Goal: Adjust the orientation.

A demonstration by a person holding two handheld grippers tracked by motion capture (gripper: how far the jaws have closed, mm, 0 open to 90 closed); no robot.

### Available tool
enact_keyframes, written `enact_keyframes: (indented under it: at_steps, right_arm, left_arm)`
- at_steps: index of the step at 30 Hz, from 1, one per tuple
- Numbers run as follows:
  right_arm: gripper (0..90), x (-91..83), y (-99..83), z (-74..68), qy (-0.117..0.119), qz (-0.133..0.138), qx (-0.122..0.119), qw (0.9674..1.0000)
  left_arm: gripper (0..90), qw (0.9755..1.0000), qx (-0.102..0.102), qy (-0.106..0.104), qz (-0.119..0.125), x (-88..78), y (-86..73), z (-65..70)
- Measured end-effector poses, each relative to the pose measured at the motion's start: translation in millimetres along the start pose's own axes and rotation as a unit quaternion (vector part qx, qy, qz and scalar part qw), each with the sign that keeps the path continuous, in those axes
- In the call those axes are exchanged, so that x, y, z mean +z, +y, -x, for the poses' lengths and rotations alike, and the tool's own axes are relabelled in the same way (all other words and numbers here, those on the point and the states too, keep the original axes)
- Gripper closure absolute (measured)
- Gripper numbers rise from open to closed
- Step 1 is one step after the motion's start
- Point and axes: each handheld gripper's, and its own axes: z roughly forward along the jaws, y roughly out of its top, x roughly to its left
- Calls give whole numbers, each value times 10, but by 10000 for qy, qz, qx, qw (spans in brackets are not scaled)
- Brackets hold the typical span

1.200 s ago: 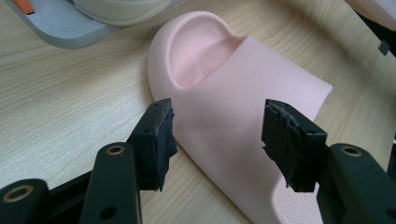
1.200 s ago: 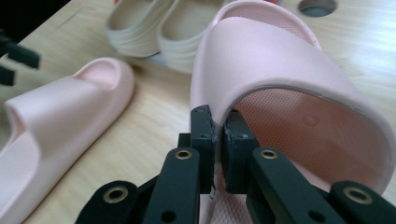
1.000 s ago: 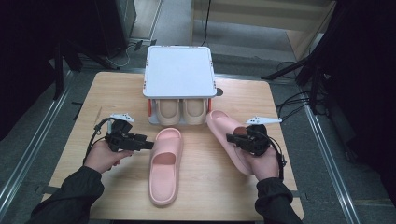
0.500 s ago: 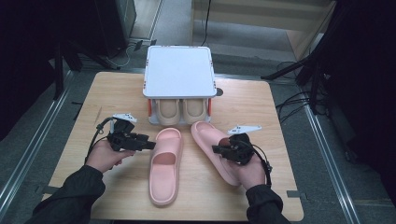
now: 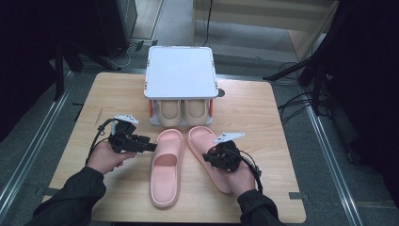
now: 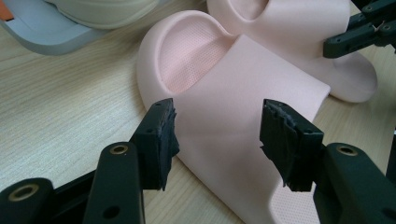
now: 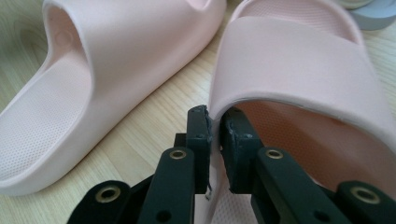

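Observation:
Two pink slippers lie side by side on the wooden table [image 5: 263, 117]. My left gripper [image 5: 153, 147] stands open just left of the left pink slipper [image 5: 164, 174]; in the left gripper view its jaws [image 6: 217, 135] frame that slipper's strap [image 6: 233, 70] without touching it. My right gripper [image 5: 207, 157] grips the right pink slipper [image 5: 202, 139] at its inner side. In the right gripper view the pads [image 7: 215, 126] pinch the thin side wall just below the strap [image 7: 299, 60]; the jaws have just been opening slightly, with the wall still between them. The left slipper [image 7: 130, 42] lies close beside.
A small grey rack with a white top [image 5: 179, 70] stands at the table's back centre, a pair of beige slippers [image 5: 181, 110] tucked under it. Dark stands and cables surround the table. Bare wood lies right of the right slipper.
My right gripper has carried the right pink slipper leftward and down until it lies close beside the left one. The left hand has stayed put.

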Motion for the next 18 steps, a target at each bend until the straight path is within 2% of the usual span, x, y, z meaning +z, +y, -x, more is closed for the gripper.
enact_keyframes:
  at_steps: [5, 13, 15, 18]
  right_arm:
    - [816, 65, 9, -61, 50, 30, -98, 9999]
    - [791, 95, 16, -91, 149, 74, -96, 9998]
    - [771, 68, 20, -75, 206, 137, -25, 9997]
    - [751, -31, 24, -45, 210, 278, -4, 9994]
  left_arm:
    - [454, 10000, 79, -20, 15, 3, 1, 16]
    - [454, 10000, 37, -22, -21, 6, -2, -3]
    - [459, 10000, 66, 15, 10, 2, -5, 0]
    - [520, 9997, 194, 81, 89, -20, -11, 20]
